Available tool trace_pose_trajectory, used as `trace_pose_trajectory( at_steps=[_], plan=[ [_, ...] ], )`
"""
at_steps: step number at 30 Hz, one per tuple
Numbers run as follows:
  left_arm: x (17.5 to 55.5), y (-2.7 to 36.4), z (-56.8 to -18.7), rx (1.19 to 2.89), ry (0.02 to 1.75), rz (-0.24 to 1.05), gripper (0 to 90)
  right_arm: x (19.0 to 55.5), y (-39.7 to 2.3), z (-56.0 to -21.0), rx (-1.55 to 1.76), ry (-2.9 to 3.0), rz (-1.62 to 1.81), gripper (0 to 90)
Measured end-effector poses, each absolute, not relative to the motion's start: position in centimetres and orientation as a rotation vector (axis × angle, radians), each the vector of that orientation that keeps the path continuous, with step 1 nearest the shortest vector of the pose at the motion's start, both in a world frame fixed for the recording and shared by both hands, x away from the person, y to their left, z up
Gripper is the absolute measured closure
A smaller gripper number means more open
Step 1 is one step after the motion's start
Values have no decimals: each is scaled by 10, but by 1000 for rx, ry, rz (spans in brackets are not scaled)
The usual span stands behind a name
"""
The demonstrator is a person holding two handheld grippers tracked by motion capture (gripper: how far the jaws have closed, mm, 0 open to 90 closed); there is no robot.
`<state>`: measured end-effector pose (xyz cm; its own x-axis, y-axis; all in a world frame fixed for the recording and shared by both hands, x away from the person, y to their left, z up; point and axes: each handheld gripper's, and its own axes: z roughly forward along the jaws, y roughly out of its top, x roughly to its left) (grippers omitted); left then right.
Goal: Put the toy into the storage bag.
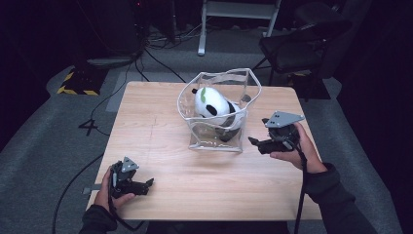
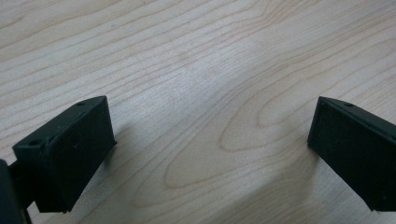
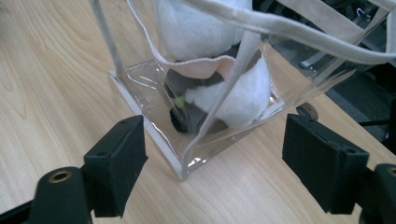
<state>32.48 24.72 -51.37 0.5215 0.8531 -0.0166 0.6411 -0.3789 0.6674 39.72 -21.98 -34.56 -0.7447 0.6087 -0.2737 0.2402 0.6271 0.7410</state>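
Hidden and cut-off parts around the bag

The plush panda sits inside the clear bag, its lower body blurred behind creased plastic; in the right gripper view its head is cut off by the top edge. In the left gripper view both black jaws run off the bottom edge. The far room is too dark to make out.

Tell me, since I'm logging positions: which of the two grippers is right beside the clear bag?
The right gripper: its open fingers face a bottom corner of the clear bag holding the panda plush. The left gripper sits open over bare table.
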Motion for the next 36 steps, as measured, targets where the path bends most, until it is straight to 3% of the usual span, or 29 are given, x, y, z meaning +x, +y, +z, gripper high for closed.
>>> trace_pose_trajectory(
  at_steps=[36],
  plan=[
    [325, 247, -514, 2145, 1209, 443, 5, 375, -255, -411, 745, 2408, 938, 219]
  ],
)
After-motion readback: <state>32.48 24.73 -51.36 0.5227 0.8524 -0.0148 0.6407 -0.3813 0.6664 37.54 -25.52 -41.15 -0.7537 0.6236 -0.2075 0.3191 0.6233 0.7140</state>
